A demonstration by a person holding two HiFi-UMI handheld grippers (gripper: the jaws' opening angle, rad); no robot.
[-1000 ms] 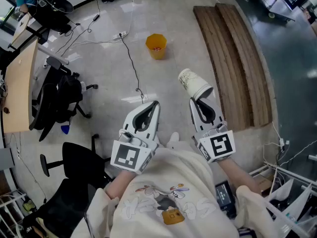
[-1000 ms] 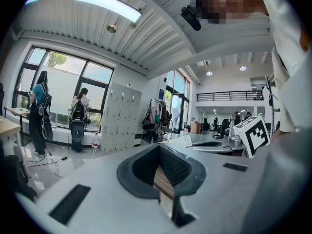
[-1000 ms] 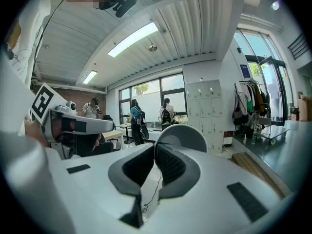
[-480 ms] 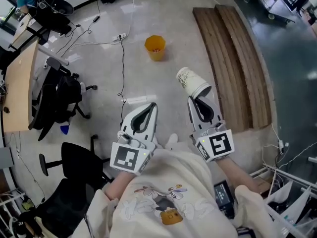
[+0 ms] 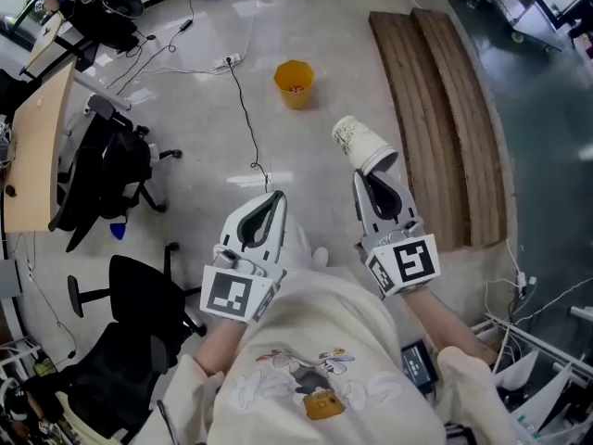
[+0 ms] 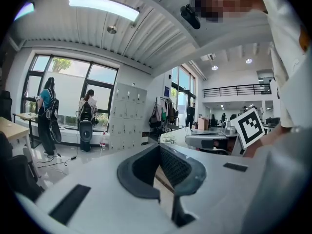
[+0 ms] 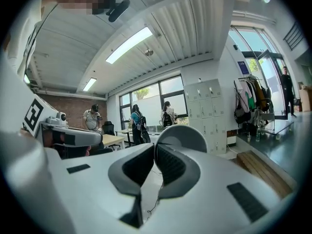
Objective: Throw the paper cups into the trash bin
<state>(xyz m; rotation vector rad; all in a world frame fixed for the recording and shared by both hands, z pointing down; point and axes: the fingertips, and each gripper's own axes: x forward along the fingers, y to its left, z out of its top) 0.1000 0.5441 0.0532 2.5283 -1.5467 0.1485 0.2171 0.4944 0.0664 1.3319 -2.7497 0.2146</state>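
A white paper cup (image 5: 359, 145) with faint print sticks out tilted from my right gripper (image 5: 373, 176), which is shut on the cup's rim. In the right gripper view the cup (image 7: 183, 138) shows as a pale dome just past that gripper's (image 7: 154, 150) tips. An orange trash bin (image 5: 295, 84) stands on the floor ahead, well beyond both grippers, with something small and red inside. My left gripper (image 5: 273, 196) is shut with nothing in it and is held beside the right one at waist height. The left gripper view also shows the left gripper (image 6: 158, 150) with its pads together.
Long wooden planks (image 5: 435, 109) lie on the floor to the right. A black cable (image 5: 246, 119) runs from a power strip (image 5: 227, 62) toward my feet. Black office chairs (image 5: 107, 170) (image 5: 139, 309) and a wooden desk (image 5: 37, 151) stand at the left. People stand by the far windows.
The left gripper has drifted a little left and back toward my body. The right gripper keeps the cup and has hardly moved.
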